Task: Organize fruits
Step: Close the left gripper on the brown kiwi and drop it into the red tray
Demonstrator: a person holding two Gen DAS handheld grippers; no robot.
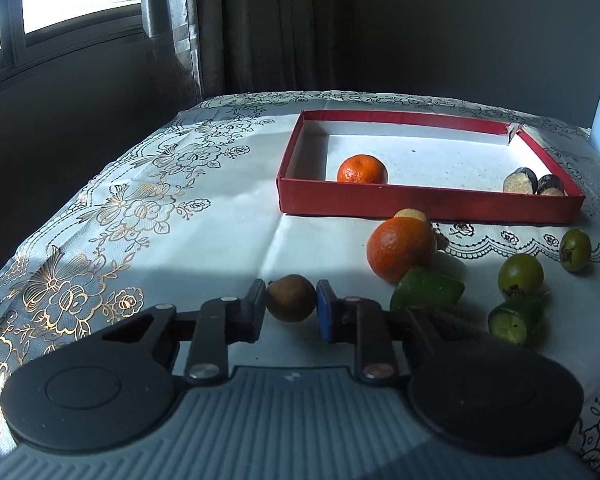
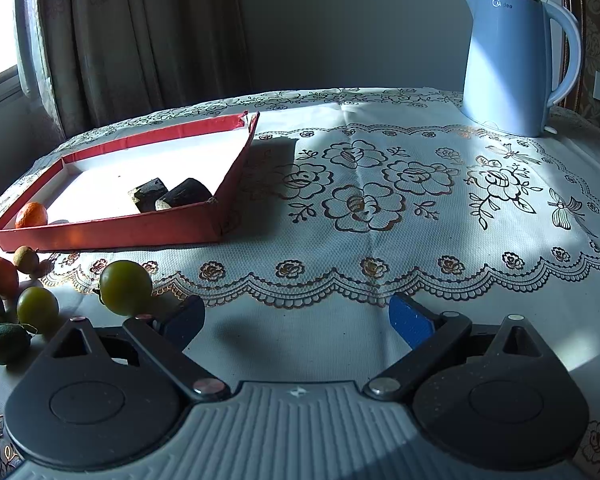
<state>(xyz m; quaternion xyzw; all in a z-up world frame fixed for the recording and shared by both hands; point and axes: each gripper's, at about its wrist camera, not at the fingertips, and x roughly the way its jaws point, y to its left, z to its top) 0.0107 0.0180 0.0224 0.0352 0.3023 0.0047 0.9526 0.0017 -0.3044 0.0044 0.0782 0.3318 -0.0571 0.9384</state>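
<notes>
My left gripper [image 1: 291, 300] is shut on a small brown round fruit [image 1: 291, 298] just above the tablecloth. Ahead lies a red tray [image 1: 420, 210] that holds a small orange [image 1: 362, 169] and two dark cut pieces [image 1: 520, 181]. Loose in front of the tray are a larger orange [image 1: 401, 249], a tan fruit [image 1: 411, 214], green limes [image 1: 427, 294] and round green fruits [image 1: 520, 276]. My right gripper [image 2: 296, 320] stands open over bare cloth, nothing between its fingers, with a green fruit [image 2: 126, 288] beside its left finger. The red tray [image 2: 100, 234] lies to its upper left.
A light blue electric kettle [image 2: 512, 64] stands at the table's far right corner. Curtains and a window lie behind the table on the left. The table edge drops off at the left in the left wrist view.
</notes>
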